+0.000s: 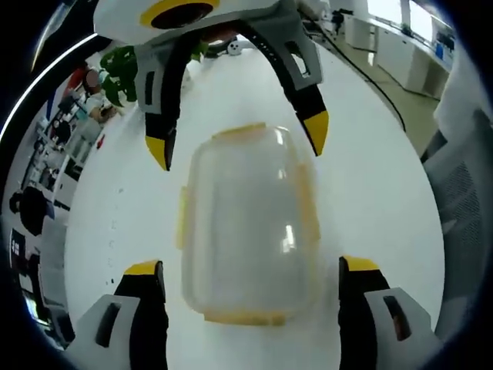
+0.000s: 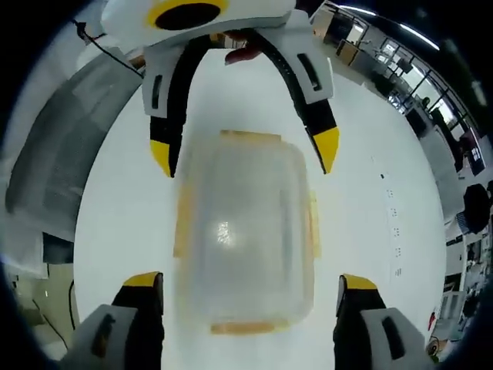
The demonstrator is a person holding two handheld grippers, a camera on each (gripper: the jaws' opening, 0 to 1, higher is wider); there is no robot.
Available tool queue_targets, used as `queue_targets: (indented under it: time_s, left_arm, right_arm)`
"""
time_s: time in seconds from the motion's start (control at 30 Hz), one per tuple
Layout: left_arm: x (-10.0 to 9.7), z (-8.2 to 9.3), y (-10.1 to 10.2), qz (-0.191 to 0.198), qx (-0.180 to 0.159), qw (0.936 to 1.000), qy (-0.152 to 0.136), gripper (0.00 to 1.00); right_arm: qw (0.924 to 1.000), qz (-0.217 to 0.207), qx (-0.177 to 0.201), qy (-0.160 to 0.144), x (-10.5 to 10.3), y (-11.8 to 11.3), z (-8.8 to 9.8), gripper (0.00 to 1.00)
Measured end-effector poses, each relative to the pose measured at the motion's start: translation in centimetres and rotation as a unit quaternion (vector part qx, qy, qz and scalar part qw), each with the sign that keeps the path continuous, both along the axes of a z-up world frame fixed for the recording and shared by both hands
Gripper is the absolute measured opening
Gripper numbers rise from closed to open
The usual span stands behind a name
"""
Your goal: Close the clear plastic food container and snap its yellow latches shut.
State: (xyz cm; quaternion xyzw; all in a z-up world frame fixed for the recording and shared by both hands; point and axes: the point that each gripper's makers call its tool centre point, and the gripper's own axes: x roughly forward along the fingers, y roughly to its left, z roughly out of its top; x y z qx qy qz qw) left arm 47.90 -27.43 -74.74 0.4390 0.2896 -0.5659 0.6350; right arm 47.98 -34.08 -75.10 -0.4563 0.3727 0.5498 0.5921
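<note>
A clear plastic food container (image 1: 246,223) (image 2: 243,231) lies on the white table (image 1: 370,169) with its lid on. Yellow latches (image 1: 182,220) (image 2: 313,223) show on all its sides; whether they are snapped down I cannot tell. My left gripper (image 1: 251,267) stands open, its yellow-tipped jaws straddling one end of the box without touching it. From the opposite end my right gripper (image 2: 249,281) does the same, open and apart from the box. Each gripper also appears across the container in the other's view: the right gripper (image 1: 237,141) and the left gripper (image 2: 245,154).
Shelves with small items (image 1: 85,100) and a green plant (image 1: 119,73) lie beyond one table edge. A black cable (image 1: 362,69) runs along the far side. A grey covered surface (image 2: 62,139) sits past the opposite edge. Bare white table (image 2: 385,231) surrounds the box.
</note>
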Motion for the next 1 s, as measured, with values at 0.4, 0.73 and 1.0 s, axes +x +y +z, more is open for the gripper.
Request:
queue_targets:
  time_s: [0.4, 0.73, 1.0]
  left_arm:
    - [0.0, -1.2, 0.0, 0.000, 0.014, 0.9998, 0.013, 0.86]
    - [0.3, -1.3, 0.1, -0.005, 0.019, 0.9998, 0.005, 0.78]
    - [0.3, -1.3, 0.2, -0.005, 0.025, 0.9997, 0.003, 0.78]
  right_arm:
    - [0.9999, -0.003, -0.011, 0.005, -0.2, -0.4, -1.1, 0.93]
    - [0.9998, 0.000, -0.017, 0.010, -0.4, -0.7, -1.9, 0.85]
    - [0.9996, -0.005, -0.028, 0.008, -0.3, -0.7, -1.8, 0.81]
